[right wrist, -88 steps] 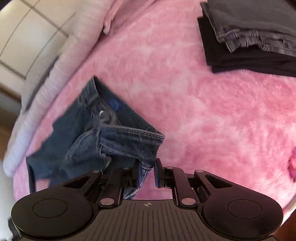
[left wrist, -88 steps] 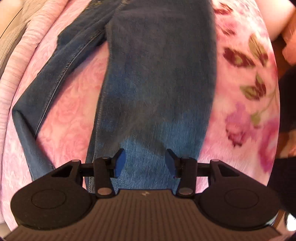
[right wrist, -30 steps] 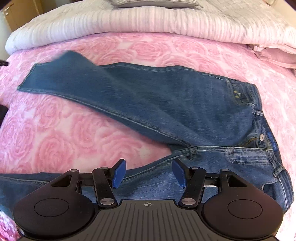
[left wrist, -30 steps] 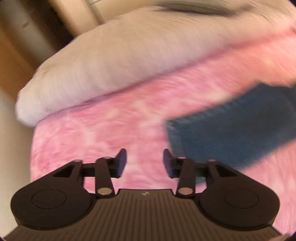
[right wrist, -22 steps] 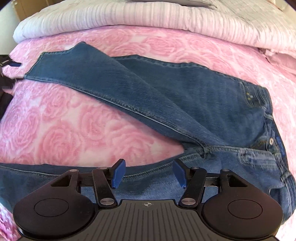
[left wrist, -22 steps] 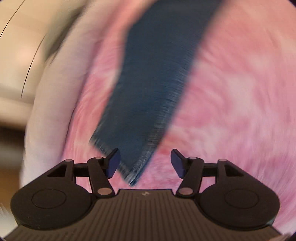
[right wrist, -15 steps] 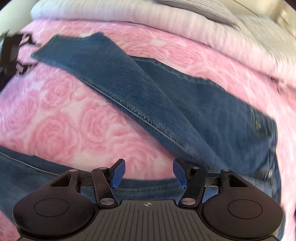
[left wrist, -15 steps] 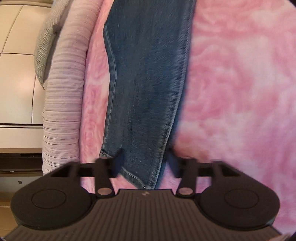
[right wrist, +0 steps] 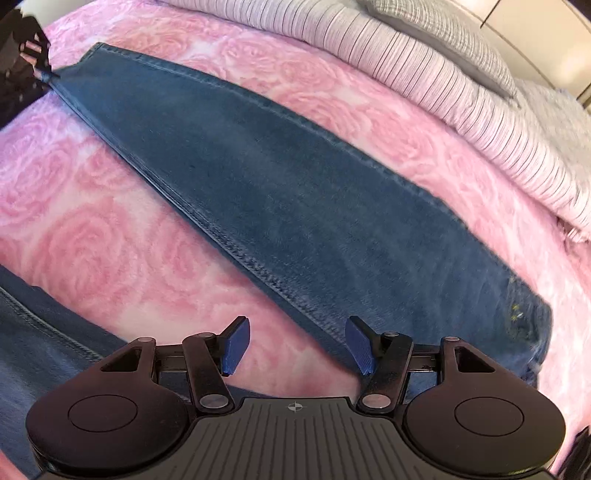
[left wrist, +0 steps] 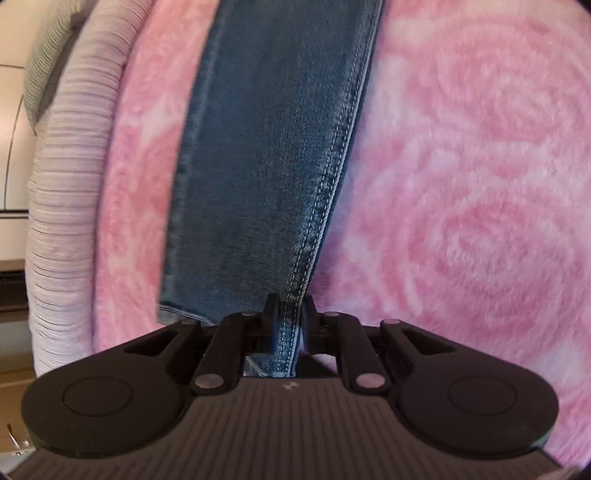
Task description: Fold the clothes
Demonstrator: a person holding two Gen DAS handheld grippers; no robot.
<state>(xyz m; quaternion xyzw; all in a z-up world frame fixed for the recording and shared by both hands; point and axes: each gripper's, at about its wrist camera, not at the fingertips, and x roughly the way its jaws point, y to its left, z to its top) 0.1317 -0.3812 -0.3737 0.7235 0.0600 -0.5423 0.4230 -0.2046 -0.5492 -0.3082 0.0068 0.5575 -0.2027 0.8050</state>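
Observation:
Blue jeans (right wrist: 295, 177) lie spread on a pink rose-patterned blanket (right wrist: 74, 240). One leg runs diagonally from the upper left to the seat at the right. The other leg (right wrist: 37, 332) crosses the lower left corner. In the left wrist view, this long leg (left wrist: 266, 147) stretches away from me. My left gripper (left wrist: 289, 306) is at its hem end, jaws closing with the stitched side seam pinched between the pads. It also shows as a dark shape at the hem corner (right wrist: 42, 74). My right gripper (right wrist: 295, 326) stands open low over the blanket, beside the leg's inner seam, holding nothing.
A striped white-and-pink duvet (right wrist: 461, 85) is rolled along the far side of the bed, with a grey pillow (right wrist: 443, 26) on it. The same duvet (left wrist: 62, 184) borders the jeans leg on the left. Pale cabinet panels stand beyond it.
My left gripper rolled, came down to the hem end of the leg and narrowed its jaws onto the seam. My right gripper sank closer to the jeans and stayed open.

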